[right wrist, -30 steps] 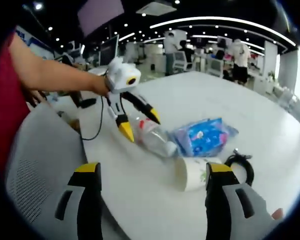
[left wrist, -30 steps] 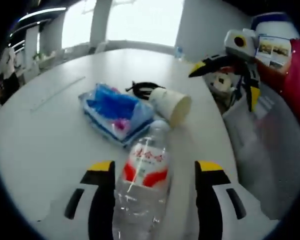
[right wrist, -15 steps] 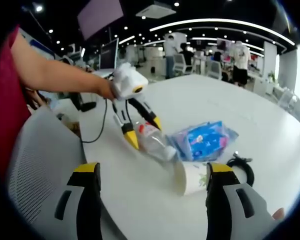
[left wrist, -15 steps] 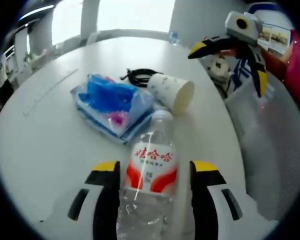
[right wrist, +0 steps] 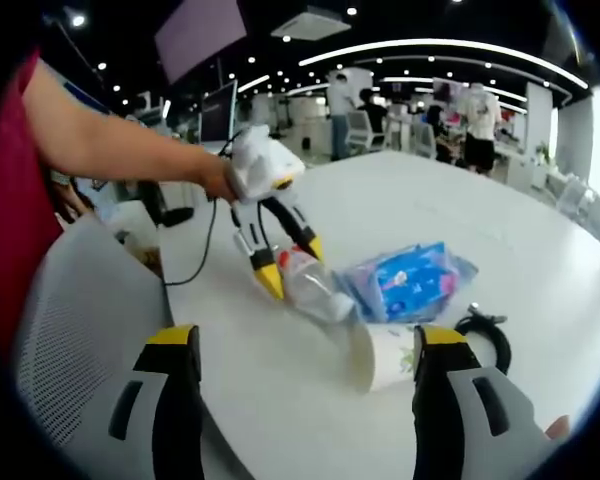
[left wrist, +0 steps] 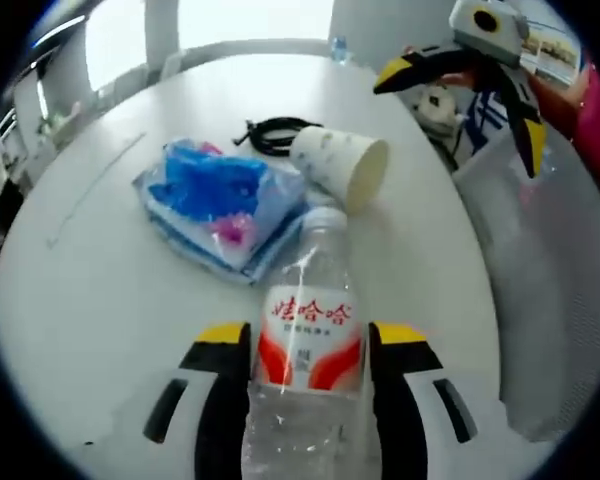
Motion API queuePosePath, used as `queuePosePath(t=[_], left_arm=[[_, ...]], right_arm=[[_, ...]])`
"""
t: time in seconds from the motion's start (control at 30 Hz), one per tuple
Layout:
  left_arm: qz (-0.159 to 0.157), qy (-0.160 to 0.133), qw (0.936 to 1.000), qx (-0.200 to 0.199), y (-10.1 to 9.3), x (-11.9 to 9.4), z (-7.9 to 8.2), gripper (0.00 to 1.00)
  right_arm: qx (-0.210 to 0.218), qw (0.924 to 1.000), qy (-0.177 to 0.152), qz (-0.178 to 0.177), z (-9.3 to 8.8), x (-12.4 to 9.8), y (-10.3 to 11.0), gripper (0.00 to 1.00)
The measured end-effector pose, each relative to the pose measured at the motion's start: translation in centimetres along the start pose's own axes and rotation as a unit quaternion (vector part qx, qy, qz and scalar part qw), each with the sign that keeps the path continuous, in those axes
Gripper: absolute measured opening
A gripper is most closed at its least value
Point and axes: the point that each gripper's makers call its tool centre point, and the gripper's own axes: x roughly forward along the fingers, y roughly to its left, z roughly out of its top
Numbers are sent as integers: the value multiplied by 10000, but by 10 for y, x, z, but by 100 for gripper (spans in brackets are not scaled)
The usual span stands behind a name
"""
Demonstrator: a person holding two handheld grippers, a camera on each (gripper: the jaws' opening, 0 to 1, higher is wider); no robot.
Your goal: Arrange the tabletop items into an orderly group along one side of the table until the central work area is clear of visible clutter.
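Lying on the table (left wrist: 80, 300): bottle (left wrist: 305, 350), cap toward 12 o'clock, touching the blue packet (left wrist: 220, 205) and the tipped cup (left wrist: 340, 165); cable (left wrist: 275, 133) beyond. Left gripper (left wrist: 305, 335) astride the labelled body, jaws hugging both sides, seemingly clamped. Right gripper (right wrist: 300, 345) spread, empty, hovering. Probably light, thin-walled, slick, prone to rolling; best gripped mid-body, gently.

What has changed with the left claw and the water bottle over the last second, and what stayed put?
The left claw has narrowed its jaws around the water bottle until they touch its labelled sides; a second ago they stood well apart. The blue packet, the tipped paper cup and the black cable lie where they were. The right claw stays open, off the items.
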Motion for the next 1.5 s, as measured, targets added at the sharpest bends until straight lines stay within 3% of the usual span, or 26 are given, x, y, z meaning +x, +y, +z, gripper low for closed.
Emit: queuePosePath(t=[0.3, 0.6, 1.07, 1.5], left_arm=[[50, 254, 9992, 300, 0, 3, -2, 42], [55, 319, 9990, 300, 1, 4, -3, 41], [119, -46, 9993, 346, -1, 0, 0, 37], [356, -354, 9987, -27, 1, -11, -7, 36]], right_arm=[[22, 10000, -13, -2, -1, -1, 0, 86], [19, 10000, -46, 0, 1, -1, 1, 86], [5, 10000, -15, -6, 1, -1, 1, 87], [-64, 10000, 28, 28, 4, 1, 2, 87]])
